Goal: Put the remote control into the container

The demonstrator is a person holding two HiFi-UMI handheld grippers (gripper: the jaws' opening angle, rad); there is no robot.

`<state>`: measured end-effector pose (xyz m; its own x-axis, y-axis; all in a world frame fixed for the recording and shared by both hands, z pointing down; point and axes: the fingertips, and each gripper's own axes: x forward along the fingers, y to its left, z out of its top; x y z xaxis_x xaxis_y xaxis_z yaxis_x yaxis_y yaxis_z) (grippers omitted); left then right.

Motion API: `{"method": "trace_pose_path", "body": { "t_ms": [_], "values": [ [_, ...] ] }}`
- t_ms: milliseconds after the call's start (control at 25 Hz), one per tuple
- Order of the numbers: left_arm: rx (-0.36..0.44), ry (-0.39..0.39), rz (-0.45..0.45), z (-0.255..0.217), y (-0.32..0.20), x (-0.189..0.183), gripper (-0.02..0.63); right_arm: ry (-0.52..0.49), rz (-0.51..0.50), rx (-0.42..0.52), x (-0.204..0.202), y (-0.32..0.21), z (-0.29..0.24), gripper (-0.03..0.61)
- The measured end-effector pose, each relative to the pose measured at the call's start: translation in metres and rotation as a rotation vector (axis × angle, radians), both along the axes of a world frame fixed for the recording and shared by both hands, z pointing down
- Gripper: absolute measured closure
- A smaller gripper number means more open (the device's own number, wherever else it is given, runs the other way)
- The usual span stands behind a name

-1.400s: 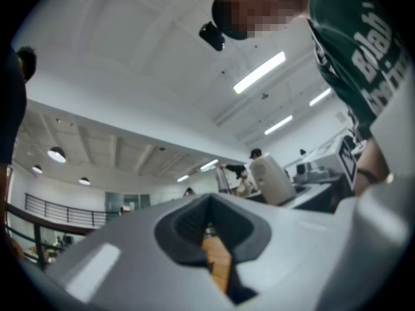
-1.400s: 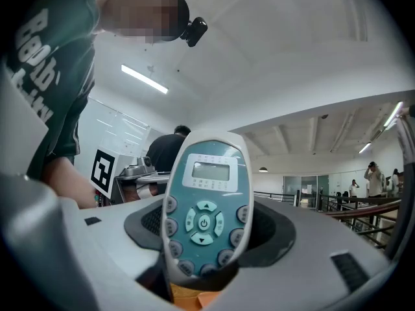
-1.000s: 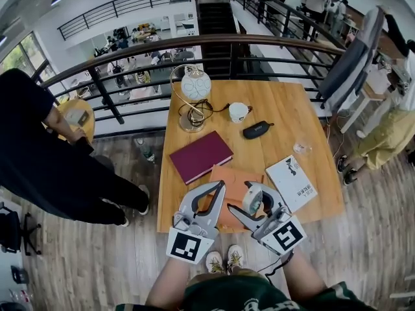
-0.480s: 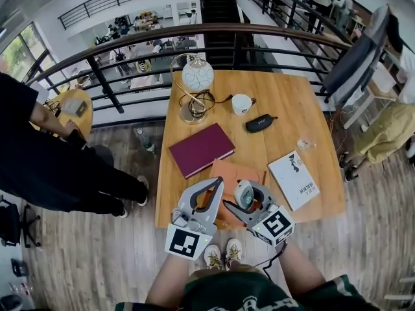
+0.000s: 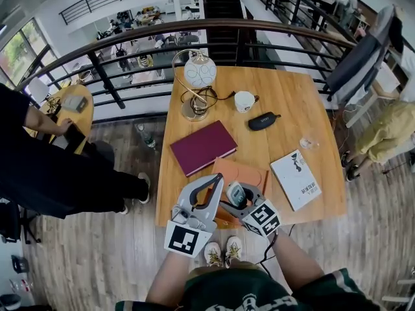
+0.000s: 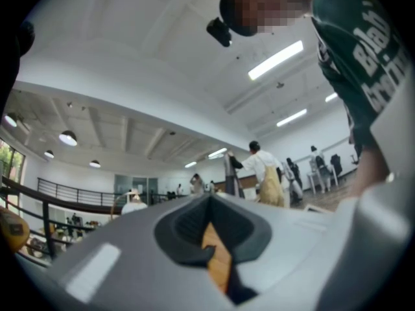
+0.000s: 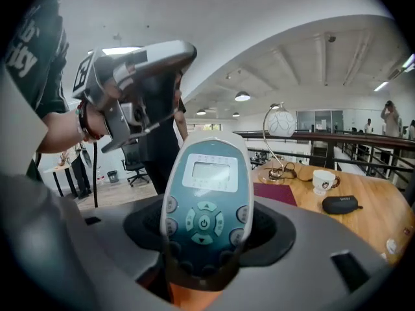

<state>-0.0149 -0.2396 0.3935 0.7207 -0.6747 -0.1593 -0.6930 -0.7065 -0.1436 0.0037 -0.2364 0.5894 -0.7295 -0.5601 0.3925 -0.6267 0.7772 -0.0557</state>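
Observation:
A white and teal remote control with a small screen stands upright in my right gripper, which is shut on its lower end. In the head view the remote control and right gripper hover over the near edge of a flat orange container on the wooden table. My left gripper is just left of it, jaws together with nothing between them. A sliver of orange shows through the narrow gap of the left gripper, which points up toward the ceiling.
On the table lie a maroon book, a white booklet, a black case, a white cup and a globe lamp. A railing runs behind. A person in black stands at the left.
My right gripper has swung left with the remote control, closer to the left gripper and over the container's near edge. The left gripper has barely moved.

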Motion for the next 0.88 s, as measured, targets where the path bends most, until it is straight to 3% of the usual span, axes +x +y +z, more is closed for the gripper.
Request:
{"method": "trace_pose_path", "body": {
  "t_ms": [240,880],
  "values": [
    [0.006,-0.015,-0.003,0.004,-0.005,-0.002,0.617,0.068,-0.023,-0.11,0.001,0.004,0.055,0.286],
    [-0.032,0.001,-0.038,0.01,-0.015,-0.016,0.617,0.209,-0.084,-0.303,-0.001,0.016,0.137,0.285]
  ]
}}
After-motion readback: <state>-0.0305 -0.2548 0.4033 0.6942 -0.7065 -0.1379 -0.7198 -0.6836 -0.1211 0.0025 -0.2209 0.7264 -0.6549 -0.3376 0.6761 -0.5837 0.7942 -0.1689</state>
